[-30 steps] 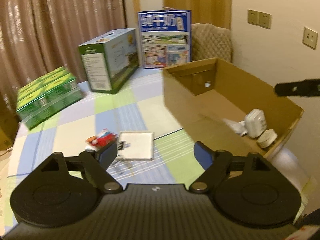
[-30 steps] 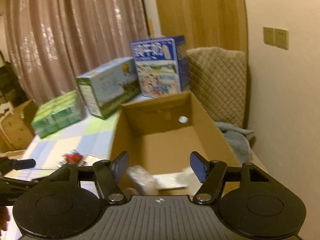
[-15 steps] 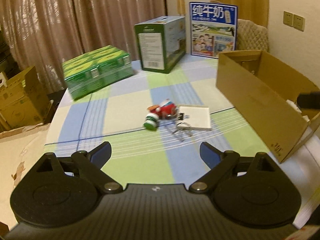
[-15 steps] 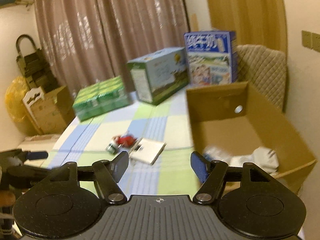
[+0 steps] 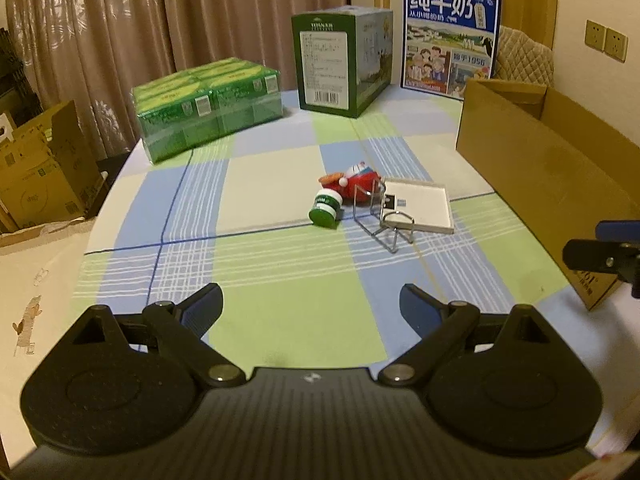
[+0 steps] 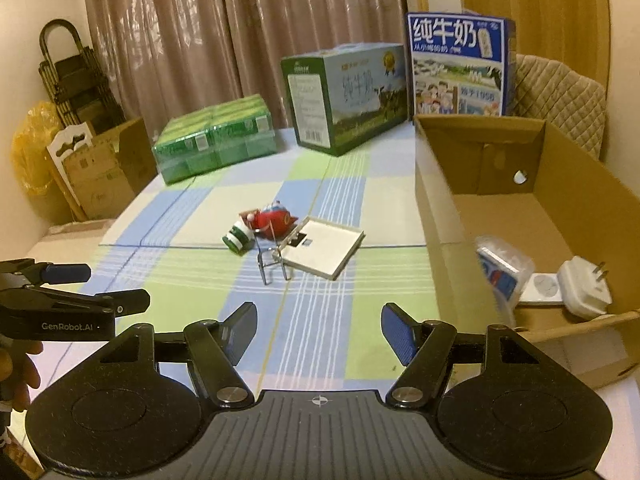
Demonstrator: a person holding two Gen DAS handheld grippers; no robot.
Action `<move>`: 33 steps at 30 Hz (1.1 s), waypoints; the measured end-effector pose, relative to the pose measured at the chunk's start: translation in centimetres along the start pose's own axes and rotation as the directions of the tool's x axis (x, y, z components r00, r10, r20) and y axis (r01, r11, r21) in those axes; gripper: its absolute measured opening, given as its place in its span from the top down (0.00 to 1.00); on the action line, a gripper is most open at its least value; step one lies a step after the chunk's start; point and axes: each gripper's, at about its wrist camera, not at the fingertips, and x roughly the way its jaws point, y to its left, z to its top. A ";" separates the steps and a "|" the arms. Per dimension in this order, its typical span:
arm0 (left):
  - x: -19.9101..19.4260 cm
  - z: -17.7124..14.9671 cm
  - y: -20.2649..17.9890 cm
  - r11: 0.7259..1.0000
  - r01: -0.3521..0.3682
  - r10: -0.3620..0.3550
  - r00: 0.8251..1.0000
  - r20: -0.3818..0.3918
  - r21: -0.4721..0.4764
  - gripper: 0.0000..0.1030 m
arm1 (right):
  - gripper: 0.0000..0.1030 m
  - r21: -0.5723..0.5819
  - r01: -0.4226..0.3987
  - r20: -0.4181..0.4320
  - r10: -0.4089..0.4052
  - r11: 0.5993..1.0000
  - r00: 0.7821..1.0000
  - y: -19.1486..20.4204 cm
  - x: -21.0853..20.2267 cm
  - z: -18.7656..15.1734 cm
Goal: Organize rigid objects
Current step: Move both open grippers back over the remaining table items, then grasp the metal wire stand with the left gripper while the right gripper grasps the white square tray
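The red toy (image 5: pixel 358 186) lies partly behind the wire rack (image 5: pixel 380 216) and the small green bottle (image 5: pixel 326 208), so its shape is hard to read; only a round red body and a white-tipped end show. Inside the cardboard box (image 6: pixel 440 216) a clear packet (image 6: pixel 500 264) is blurred and its contents cannot be made out. The near right corner of the box is cut off in the left wrist view, where the tip of the right gripper (image 5: pixel 600 256) pokes in from the right edge.

At the far side of the checked tablecloth (image 5: pixel 280 280) stand a green shrink-wrapped pack (image 5: pixel 208 108), a green carton (image 5: pixel 340 76) and a blue milk carton (image 5: pixel 450 40). More cardboard boxes sit on the floor to the left. Nothing lies between the grippers and the small things.

The small things cluster mid-table, just left of the box. The bottle lies on its side, its cap end pointing to the near left. The white flat square case (image 6: pixel 324 252) lies flat with one corner toward the near side, touching the rack, which stands at the case's near left edge. A white plug adapter (image 6: pixel 584 292) rests in the box's near right corner, prongs up and to the right.

The left gripper (image 5: pixel 310 308) hangs over bare cloth with its jaws wide apart and empty. The right gripper (image 6: pixel 316 332) stands about half open, nothing between its pads.
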 end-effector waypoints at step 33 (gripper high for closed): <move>11.8 3.2 2.7 0.999 0.043 -0.043 0.998 -0.056 0.009 0.10 | 0.36 -0.040 0.070 -0.105 -0.074 0.997 0.992 -2.1 16.2 2.7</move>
